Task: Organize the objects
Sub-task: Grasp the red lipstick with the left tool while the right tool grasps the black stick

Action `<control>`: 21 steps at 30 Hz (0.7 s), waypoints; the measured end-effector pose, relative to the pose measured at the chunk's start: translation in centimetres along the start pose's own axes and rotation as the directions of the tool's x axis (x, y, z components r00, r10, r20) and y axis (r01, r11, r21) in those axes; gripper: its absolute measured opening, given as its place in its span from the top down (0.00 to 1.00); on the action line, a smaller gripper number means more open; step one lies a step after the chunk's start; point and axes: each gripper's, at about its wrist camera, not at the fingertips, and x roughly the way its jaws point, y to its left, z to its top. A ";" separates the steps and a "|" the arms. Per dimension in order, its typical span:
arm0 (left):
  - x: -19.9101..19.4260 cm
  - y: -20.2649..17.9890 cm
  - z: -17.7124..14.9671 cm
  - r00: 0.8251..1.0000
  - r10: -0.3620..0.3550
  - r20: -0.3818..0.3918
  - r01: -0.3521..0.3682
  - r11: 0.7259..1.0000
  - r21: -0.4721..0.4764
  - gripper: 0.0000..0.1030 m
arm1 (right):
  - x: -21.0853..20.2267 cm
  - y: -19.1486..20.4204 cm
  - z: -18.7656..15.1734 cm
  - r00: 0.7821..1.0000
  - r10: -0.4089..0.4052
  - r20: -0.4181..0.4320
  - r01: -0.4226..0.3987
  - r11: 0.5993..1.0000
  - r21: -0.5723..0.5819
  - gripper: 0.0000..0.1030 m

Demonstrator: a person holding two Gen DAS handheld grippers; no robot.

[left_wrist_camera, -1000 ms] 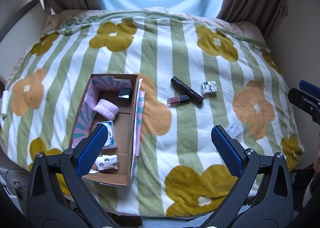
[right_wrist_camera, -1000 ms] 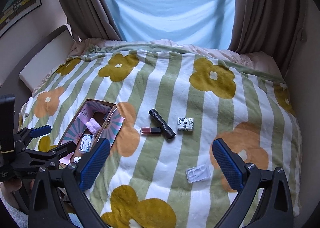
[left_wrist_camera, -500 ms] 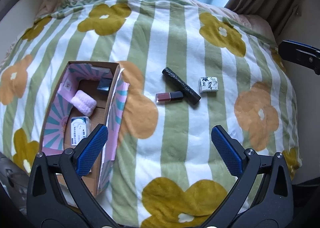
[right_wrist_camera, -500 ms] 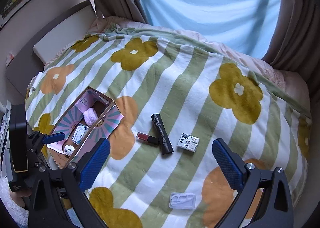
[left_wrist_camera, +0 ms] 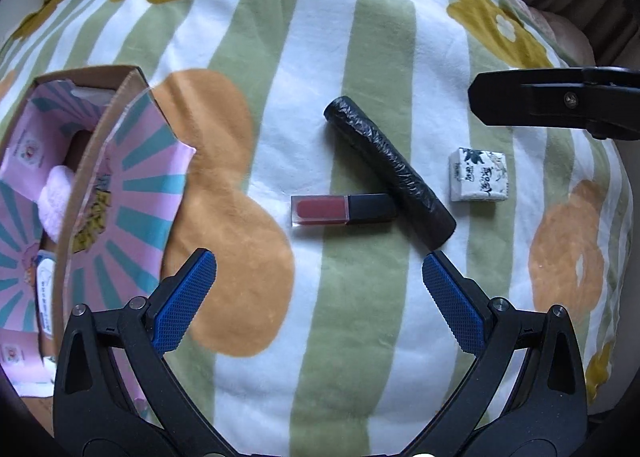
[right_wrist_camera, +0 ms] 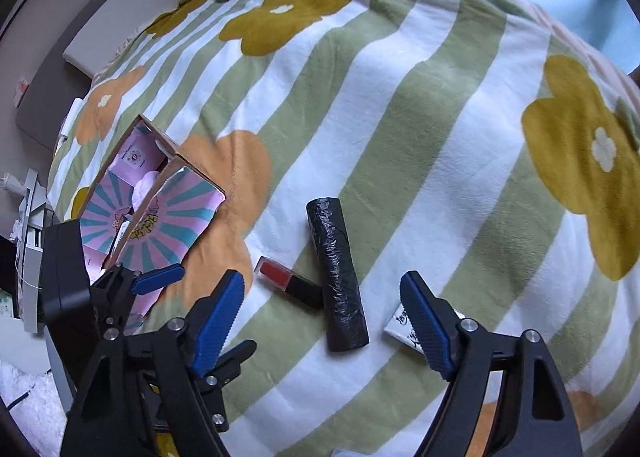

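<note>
Now both claws hover low over a bed covered by a blanket [left_wrist_camera: 360, 57] with green stripes and big flowers. The left claw [left_wrist_camera: 319, 299] is spread wide and empty, its blue pads [left_wrist_camera: 186, 299] just short of a red lip gloss [left_wrist_camera: 344, 209] with a black cap. The gloss lies flat, its cap end touching a black roll [left_wrist_camera: 390, 171] that lies slantwise. Just beside the roll's far side sits a small white patterned packet [left_wrist_camera: 478, 176]. To the left, near the gloss, an open cardboard box [left_wrist_camera: 100, 161] already holds a pink puff and a few small items.

The right claw [right_wrist_camera: 322, 321] is also wide and empty, hovering over the roll [right_wrist_camera: 338, 277], with the packet [right_wrist_camera: 402, 327] partly hidden behind one pad.

The left claw seems set to take the gloss. A good grasp would lower the pads on either long side of the tube, near its middle, and close gently. Keeping clear of the roll matters, since it may turn if nudged.
</note>
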 end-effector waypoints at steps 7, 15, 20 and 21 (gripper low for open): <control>4.8 0.0 0.5 0.999 -0.003 -0.044 0.001 0.999 -0.040 0.00 | 6.1 -1.6 1.6 0.991 0.077 -0.105 -0.076 0.997 0.021 0.37; 6.8 -0.9 1.2 0.998 -0.009 -0.058 0.005 0.998 -0.060 0.00 | 8.8 -1.6 2.1 0.983 0.104 -0.150 -0.103 0.995 0.017 0.48; 7.8 -1.2 1.5 0.998 -0.014 -0.068 0.009 0.996 -0.083 0.01 | 10.1 -1.8 2.2 0.979 0.114 -0.172 -0.110 0.993 0.029 0.56; 7.9 -1.3 1.5 0.998 -0.015 -0.067 0.010 0.996 -0.083 0.01 | 10.3 -1.9 2.2 0.979 0.109 -0.175 -0.106 0.994 0.028 0.57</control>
